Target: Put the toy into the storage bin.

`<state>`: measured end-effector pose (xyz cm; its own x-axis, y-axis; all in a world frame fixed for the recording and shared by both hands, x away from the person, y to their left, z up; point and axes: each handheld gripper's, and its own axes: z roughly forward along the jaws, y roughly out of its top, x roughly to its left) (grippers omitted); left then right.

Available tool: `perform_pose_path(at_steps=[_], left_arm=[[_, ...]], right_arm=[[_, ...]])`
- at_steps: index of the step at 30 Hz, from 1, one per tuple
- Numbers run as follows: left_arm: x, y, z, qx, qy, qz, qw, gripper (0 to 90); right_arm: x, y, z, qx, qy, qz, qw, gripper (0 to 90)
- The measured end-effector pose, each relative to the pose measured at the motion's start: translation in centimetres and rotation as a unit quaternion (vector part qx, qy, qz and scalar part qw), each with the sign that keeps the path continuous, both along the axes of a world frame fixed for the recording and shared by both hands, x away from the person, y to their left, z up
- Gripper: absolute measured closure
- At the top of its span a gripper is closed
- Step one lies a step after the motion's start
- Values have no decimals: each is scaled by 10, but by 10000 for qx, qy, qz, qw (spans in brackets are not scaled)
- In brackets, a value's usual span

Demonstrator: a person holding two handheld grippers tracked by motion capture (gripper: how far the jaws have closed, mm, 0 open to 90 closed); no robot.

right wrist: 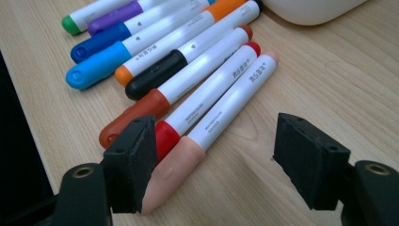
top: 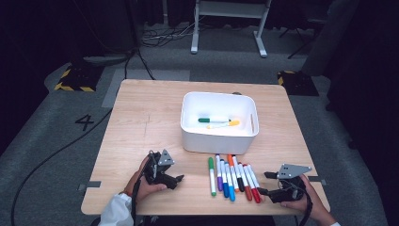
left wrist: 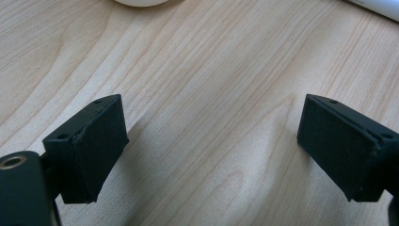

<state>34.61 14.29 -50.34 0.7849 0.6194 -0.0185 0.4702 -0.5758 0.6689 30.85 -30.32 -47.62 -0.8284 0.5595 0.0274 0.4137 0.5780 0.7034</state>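
The right gripper [right wrist: 214, 155] is open w/ the pink pen [right wrist: 221, 122] lying between its jaws on the worktop [top: 141, 132], last in the pen row, & the left gripper [left wrist: 211, 146] is open, holding nothing.

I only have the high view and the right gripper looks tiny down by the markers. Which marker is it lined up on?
Observer: In the right gripper view, the peach-capped marker lies between the jaws of the right gripper, at the near end of the row.
Operator: Are the pads pressing on it?
Observer: No. One pad sits beside the cap, the other stands well off over bare table.
Operator: What's next to that marker?
Observer: The red-capped marker, side by side with it.
Operator: And the left gripper, anything in it?
Observer: Nothing. The left gripper has its jaws apart, with wood grain between them.
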Motion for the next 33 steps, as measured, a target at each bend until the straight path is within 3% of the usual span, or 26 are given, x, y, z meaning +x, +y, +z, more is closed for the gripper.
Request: perform_pose_path(at_steps=[7,13,17,22,26,33], left_arm=[[0,0,0,-2,-8,0,10000,91],[0,0,0,1,-2,1,10000,91],[0,0,0,2,-4,1,10000,91],[0,0,0,-10,-1,0,10000,91],[0,0,0,2,-5,2,10000,91],[0,0,0,1,-4,1,10000,91]], right_arm=[[4,-7,-7,-24,29,-151,9999,316],[8,-15,-12,-204,-50,-434,9988,353],[13,-26,-18,-208,-110,-709,9972,420],[18,-48,-20,0,-214,-1071,9940,638],[20,-57,-21,83,-266,-1167,9928,741],[23,-57,-20,29,-310,-1049,9940,748]])
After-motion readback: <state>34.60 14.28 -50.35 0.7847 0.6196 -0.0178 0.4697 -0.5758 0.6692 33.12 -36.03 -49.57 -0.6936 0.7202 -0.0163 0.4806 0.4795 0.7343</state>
